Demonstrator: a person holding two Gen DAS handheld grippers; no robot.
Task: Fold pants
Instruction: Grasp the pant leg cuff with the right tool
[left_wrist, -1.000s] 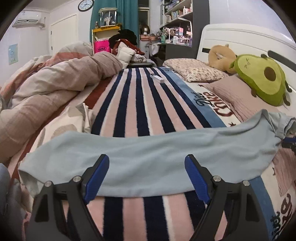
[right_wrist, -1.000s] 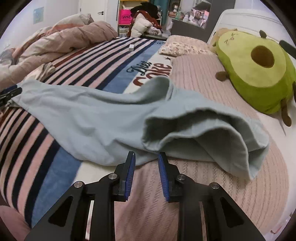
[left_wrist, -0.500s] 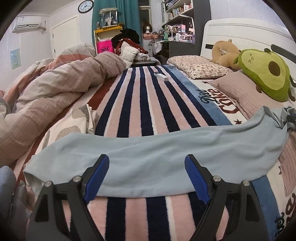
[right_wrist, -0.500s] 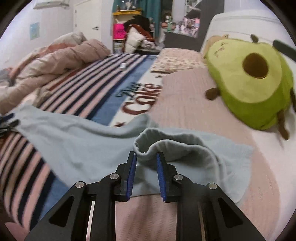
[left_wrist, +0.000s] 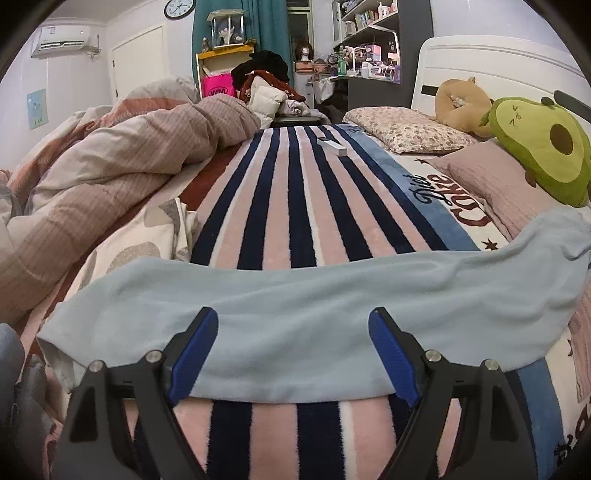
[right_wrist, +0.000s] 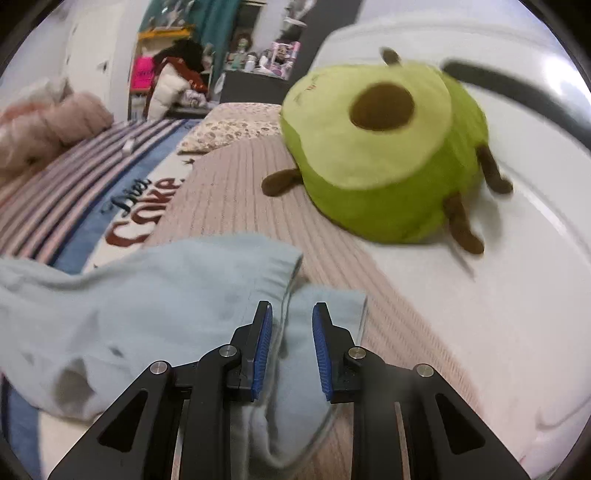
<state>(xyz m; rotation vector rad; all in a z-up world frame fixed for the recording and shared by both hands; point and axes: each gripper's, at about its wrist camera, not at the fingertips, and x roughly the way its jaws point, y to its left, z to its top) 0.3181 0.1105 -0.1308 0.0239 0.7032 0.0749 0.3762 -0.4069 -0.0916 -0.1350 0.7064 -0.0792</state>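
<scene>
Right wrist view, bottom centre: my right hand-held gripper (right_wrist: 291, 347) has moved in over the waistband end of the pants (right_wrist: 155, 295). A second ago it sat short of the fabric edge; now light blue cloth runs between the narrowly parted fingers (right_wrist: 263, 347). The frame is blurred, so I cannot tell whether they pinch it yet.

Left wrist view, lower centre: left hand-held gripper (left_wrist: 293, 354) stays wide, holding nothing, over the pants (left_wrist: 295, 306), which lie stretched across the striped blanket (left_wrist: 295, 206) on the bed.

Judgement: grasp about to begin, fold not yet made.

Upper right: avocado plush (right_wrist: 384, 155), closer than before.
</scene>
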